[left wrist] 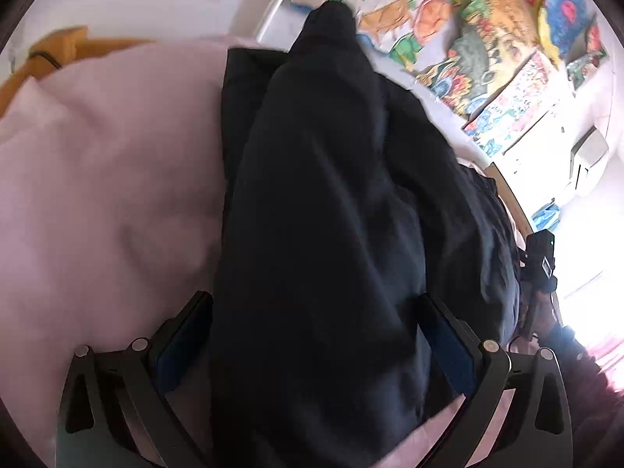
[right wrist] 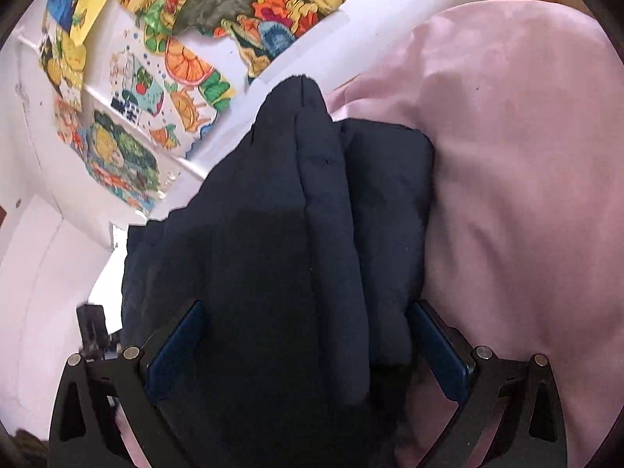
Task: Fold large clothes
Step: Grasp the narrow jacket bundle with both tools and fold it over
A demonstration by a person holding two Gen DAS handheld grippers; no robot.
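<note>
A large dark navy garment (left wrist: 331, 195) lies in thick folds on a pink bedsheet (left wrist: 97, 179). In the left wrist view it runs from between the fingers up toward the wall. My left gripper (left wrist: 316, 304) has its jaws wide apart with the bunched cloth filling the gap between the blue pads (left wrist: 183, 335). In the right wrist view the same garment (right wrist: 296, 210) also fills the wide gap of my right gripper (right wrist: 304, 308). The pads (right wrist: 436, 347) stand at the cloth's sides. The other gripper (left wrist: 540, 257) shows at the right edge of the left wrist view.
A white wall with colourful drawings (left wrist: 460, 31) stands behind the bed. It also shows in the right wrist view (right wrist: 187, 62). A wooden bed frame edge (left wrist: 511, 195) runs at right. An orange-brown object (left wrist: 58, 50) sits at the far left. The pink sheet (right wrist: 526, 179) spreads to the right.
</note>
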